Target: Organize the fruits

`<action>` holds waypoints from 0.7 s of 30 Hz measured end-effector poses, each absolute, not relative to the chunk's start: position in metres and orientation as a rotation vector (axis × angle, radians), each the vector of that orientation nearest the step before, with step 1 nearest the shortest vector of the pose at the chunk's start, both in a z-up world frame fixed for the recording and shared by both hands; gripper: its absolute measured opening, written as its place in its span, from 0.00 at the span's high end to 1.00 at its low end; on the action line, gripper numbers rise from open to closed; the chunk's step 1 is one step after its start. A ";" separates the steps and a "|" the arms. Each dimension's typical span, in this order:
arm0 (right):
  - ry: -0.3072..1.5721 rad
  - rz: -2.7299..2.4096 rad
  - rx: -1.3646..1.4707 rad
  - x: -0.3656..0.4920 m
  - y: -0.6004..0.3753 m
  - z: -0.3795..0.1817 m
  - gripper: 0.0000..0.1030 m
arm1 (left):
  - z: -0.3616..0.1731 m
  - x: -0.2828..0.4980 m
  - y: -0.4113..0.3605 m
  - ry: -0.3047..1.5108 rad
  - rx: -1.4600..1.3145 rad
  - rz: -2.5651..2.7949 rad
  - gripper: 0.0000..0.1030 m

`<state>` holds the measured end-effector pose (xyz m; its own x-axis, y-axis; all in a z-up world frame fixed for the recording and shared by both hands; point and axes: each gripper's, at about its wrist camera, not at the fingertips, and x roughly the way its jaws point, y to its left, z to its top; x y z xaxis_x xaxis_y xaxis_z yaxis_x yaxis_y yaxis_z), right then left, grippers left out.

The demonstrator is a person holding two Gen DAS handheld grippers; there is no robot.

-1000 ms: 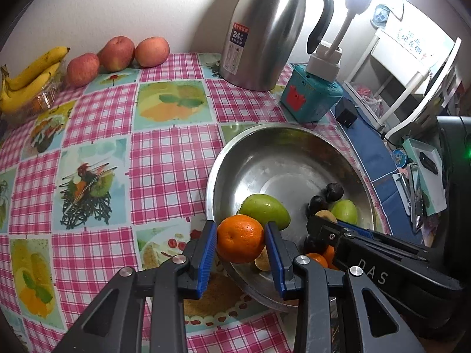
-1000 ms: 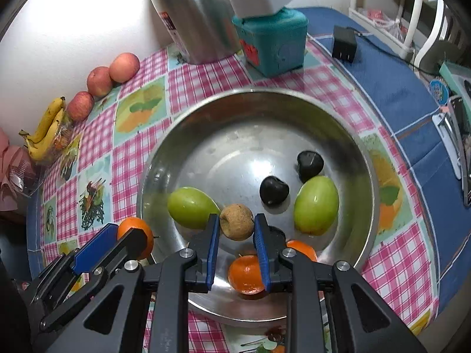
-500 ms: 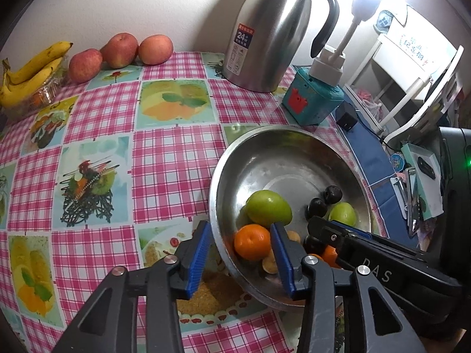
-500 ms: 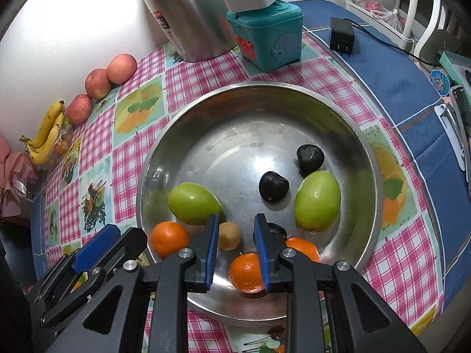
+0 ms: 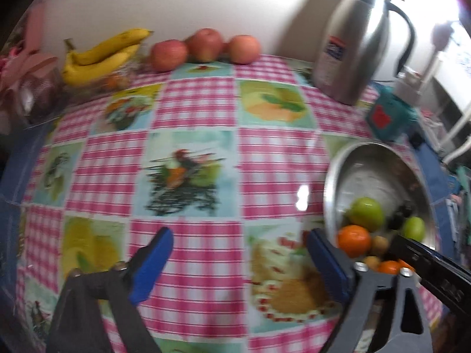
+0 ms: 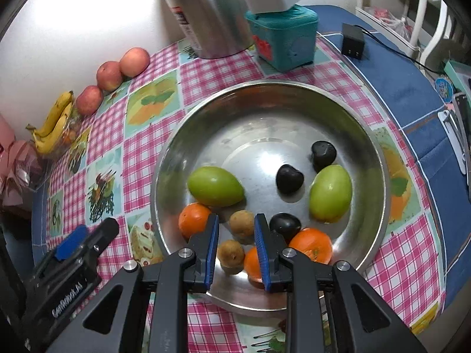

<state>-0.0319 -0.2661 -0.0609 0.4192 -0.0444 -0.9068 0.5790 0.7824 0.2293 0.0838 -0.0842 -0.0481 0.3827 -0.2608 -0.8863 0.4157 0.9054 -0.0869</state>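
1. Over the checked tablecloth (image 5: 200, 111), the left gripper (image 5: 238, 260) has swung away from the bowl; its jaws are opening wide and nothing sits between the blue fingers (image 5: 153, 264), only pink-and-white cloth below.
2. A second ago those same fingers clasped an orange at the bowl's near edge. Now that orange (image 5: 353, 241) lies free inside the steel bowl (image 5: 332, 182), just beside the left gripper's right-hand finger and touching no pad.
3. Above the bowl's near side, the right gripper (image 6: 237, 236) hangs where it was, jaws nearly closed with a narrow gap and gripping nothing; a small brown fruit (image 6: 242, 223) shows in that gap, lying on the bowl floor below.
4. A second small brown fruit (image 6: 231, 253) lies nearer the rim, partly behind the left blue finger.
5. Around them in the bowl (image 6: 265, 94): the dropped orange (image 6: 192, 219) at the left, under a green fruit (image 6: 215, 186); two more oranges (image 6: 312, 247) at the near right; another green fruit (image 6: 331, 192) farther right; three dark fruits (image 6: 290, 178) between.
6. Farther out, by the wall, three red apples (image 5: 203, 45) and a bunch of bananas (image 5: 100, 58) lie as before, well apart from the bowl.
7. Behind the bowl stand a steel jug (image 5: 356, 47) and a teal box (image 6: 282, 38), unmoved.
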 end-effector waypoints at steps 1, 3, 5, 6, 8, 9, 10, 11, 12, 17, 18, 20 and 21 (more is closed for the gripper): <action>1.081 -0.420 0.561 -0.031 -0.264 -0.061 0.62 | -0.049 0.085 -0.079 1.091 0.165 -0.409 0.03; 1.089 -0.412 0.532 -0.030 -0.257 -0.061 0.47 | -0.052 0.086 -0.071 1.083 0.172 -0.385 0.00; 1.093 -0.400 0.508 -0.029 -0.250 -0.061 0.44 | -0.054 0.086 -0.065 1.082 0.176 -0.374 0.00; 1.093 -0.402 0.494 -0.029 -0.246 -0.061 0.43 | -0.055 0.085 -0.063 1.082 0.182 -0.371 0.00; 1.089 -0.409 0.474 -0.030 -0.241 -0.061 0.33 | -0.056 0.083 -0.061 1.075 0.207 -0.346 0.00; 1.086 -0.411 0.466 -0.030 -0.238 -0.060 0.29 | -0.057 0.082 -0.060 1.072 0.221 -0.329 0.00; 1.084 -0.406 0.458 -0.031 -0.235 -0.061 0.26 | -0.058 0.081 -0.058 1.069 0.232 -0.317 0.00; 1.084 -0.399 0.452 -0.031 -0.232 -0.061 0.26 | -0.058 0.080 -0.056 1.068 0.236 -0.309 0.00; 1.084 -0.391 0.444 -0.032 -0.229 -0.061 0.26 | -0.057 0.080 -0.054 1.069 0.234 -0.305 0.00; 1.081 -0.378 0.393 -0.037 -0.215 -0.063 0.11 | -0.046 0.075 -0.038 1.030 0.244 -0.232 0.00; 1.081 -0.377 0.388 -0.038 -0.213 -0.064 0.11 | -0.042 0.073 -0.034 1.012 0.252 -0.214 0.00; 1.079 -0.373 0.387 -0.041 -0.210 -0.065 0.11 | -0.037 0.070 -0.028 0.993 0.255 -0.198 0.00; 1.078 -0.373 0.387 -0.043 -0.209 -0.065 0.11 | -0.034 0.067 -0.025 0.984 0.257 -0.188 0.00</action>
<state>-0.0427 -0.2093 -0.0648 0.4244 -0.1043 -0.8995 0.4739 0.8720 0.1225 0.0667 -0.0254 -0.0344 0.5416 -0.0405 -0.8397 0.2714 0.9538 0.1291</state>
